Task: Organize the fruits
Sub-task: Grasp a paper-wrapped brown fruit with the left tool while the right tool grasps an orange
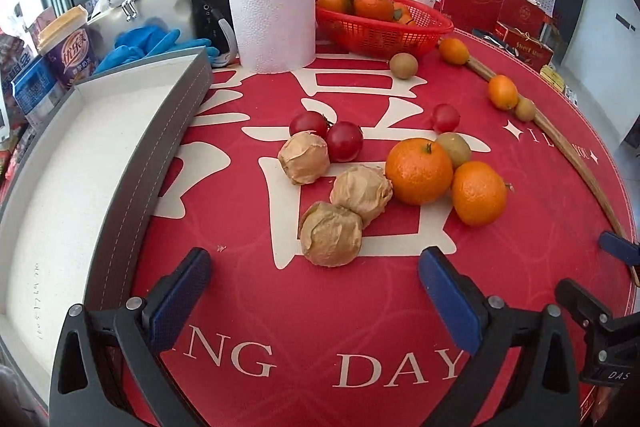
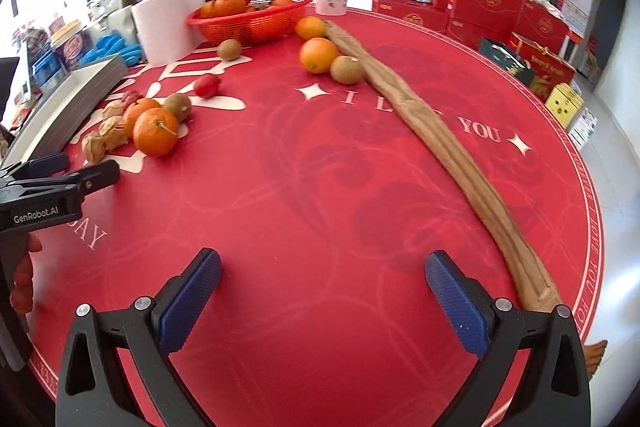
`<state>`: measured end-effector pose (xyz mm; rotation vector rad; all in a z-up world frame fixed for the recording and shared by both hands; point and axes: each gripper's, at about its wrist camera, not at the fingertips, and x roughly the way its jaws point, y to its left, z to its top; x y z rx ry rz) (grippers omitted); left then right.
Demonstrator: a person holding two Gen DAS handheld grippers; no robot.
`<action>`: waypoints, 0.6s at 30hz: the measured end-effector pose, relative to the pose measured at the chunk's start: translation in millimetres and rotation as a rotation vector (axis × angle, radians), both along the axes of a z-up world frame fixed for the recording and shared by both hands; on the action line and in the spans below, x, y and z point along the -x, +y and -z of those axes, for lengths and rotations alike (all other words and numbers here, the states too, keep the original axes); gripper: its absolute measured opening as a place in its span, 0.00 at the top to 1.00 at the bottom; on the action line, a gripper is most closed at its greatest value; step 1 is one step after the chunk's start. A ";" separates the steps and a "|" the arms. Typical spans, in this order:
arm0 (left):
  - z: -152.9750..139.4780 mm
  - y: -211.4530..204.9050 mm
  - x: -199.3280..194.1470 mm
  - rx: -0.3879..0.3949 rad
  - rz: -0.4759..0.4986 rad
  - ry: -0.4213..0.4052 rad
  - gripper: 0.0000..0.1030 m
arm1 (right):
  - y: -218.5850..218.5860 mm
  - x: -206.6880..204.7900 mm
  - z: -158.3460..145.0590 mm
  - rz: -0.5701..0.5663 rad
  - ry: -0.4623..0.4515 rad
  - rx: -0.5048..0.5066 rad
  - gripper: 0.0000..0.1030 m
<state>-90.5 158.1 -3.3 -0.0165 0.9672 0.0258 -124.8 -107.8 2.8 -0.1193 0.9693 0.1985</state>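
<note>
Red round table [image 1: 248, 307] carries loose fruit. Left tongs [image 1: 316, 291] spread wide, nothing between the pads, hovering just short of three papery husked fruits [image 1: 331, 234]. Behind those: two oranges [image 1: 419, 171] touching each other, a kiwi [image 1: 454, 148] tucked behind them, two tomatoes [image 1: 344, 141] side by side, a third tomato [image 1: 445, 117] apart. Grey tray [image 1: 80, 163] with white lining sits at left. Red basket [image 1: 384, 31] with leafy oranges at the far side, beside a paper towel roll [image 1: 272, 17]. Right tongs [image 2: 322, 291] also spread wide, empty, over bare cloth. Long tan strip [image 2: 440, 147] runs along the table's right side; two oranges [image 2: 318, 55] and a kiwi [image 2: 347, 69] lie against its far end.
</note>
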 end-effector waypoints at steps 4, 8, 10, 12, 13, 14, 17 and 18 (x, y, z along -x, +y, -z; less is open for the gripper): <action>-6.1 2.5 -7.4 0.000 -0.007 -0.001 0.10 | 24.1 -23.9 -0.2 -0.047 0.049 0.010 0.00; -11.9 4.1 -5.8 -0.002 0.010 -0.031 0.46 | 46.7 -36.6 1.3 -0.125 0.038 0.004 0.00; -13.8 5.2 -4.3 -0.003 0.017 -0.046 0.69 | 53.1 -41.1 1.1 -0.142 0.036 -0.017 0.00; -14.8 9.3 -2.9 0.007 0.011 -0.048 0.74 | 59.3 -47.7 -0.4 -0.163 0.039 -0.059 0.00; -15.1 12.7 -1.7 0.020 0.003 -0.051 0.74 | 62.7 -51.0 -1.2 -0.177 0.041 -0.083 0.00; -14.9 15.3 -1.0 0.025 -0.006 -0.053 0.75 | 67.3 -54.4 -1.8 -0.189 0.043 -0.102 0.00; -14.6 19.9 4.1 0.030 -0.025 -0.060 0.75 | 79.3 -60.1 -2.1 -0.206 0.030 -0.128 0.02; -15.4 20.6 5.7 0.035 -0.028 -0.062 0.75 | 83.1 -59.7 -2.6 -0.206 0.013 -0.106 0.13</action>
